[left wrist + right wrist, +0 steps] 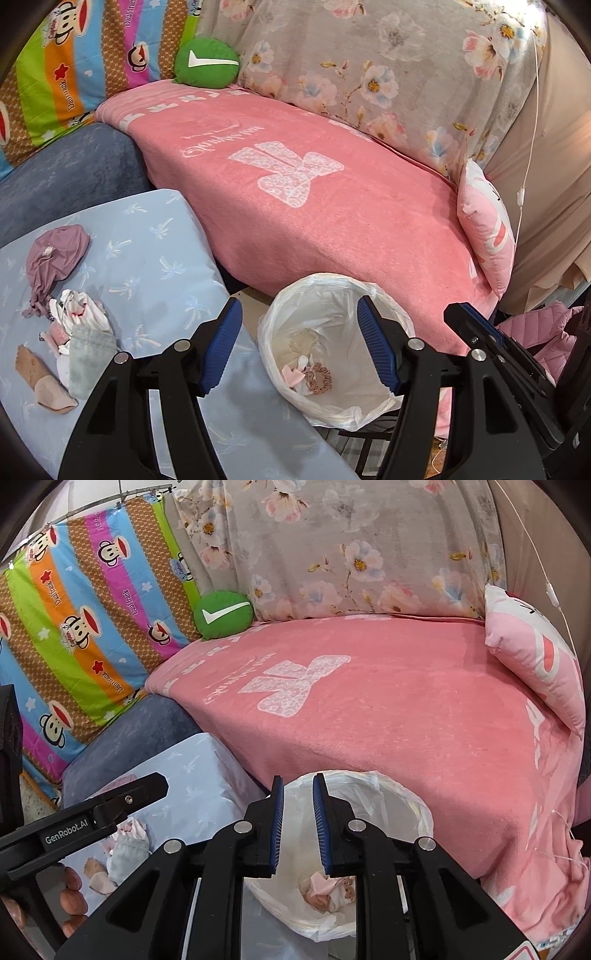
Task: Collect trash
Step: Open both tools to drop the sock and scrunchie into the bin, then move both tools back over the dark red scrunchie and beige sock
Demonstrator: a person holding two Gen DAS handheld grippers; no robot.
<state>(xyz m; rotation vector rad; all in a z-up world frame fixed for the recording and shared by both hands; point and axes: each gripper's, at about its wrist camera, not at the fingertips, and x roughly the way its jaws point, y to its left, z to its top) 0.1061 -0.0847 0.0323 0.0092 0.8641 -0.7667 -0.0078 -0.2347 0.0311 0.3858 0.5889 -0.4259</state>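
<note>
Nearest the cameras, the left gripper is seen with its jaws spread wide and nothing between them, poised over the near rim of the bin; the right gripper is held just above the same bin with its jaws parted only narrowly, likewise empty. Inside the white plastic liner, a few pink and white scraps are already lodged at the bottom. To the left, on the pale blue cushion, the remaining trash is found: a crumpled white and grey wad, a tan scrap and a bunched mauve piece. All of it is judged light, soft and easily crushed, so a pinch on a raised fold or the bunched middle should serve; the flat tan scrap is best taken at a lifted edge. Beyond lie the pink blanket, the green cushion and the floral cover
</note>
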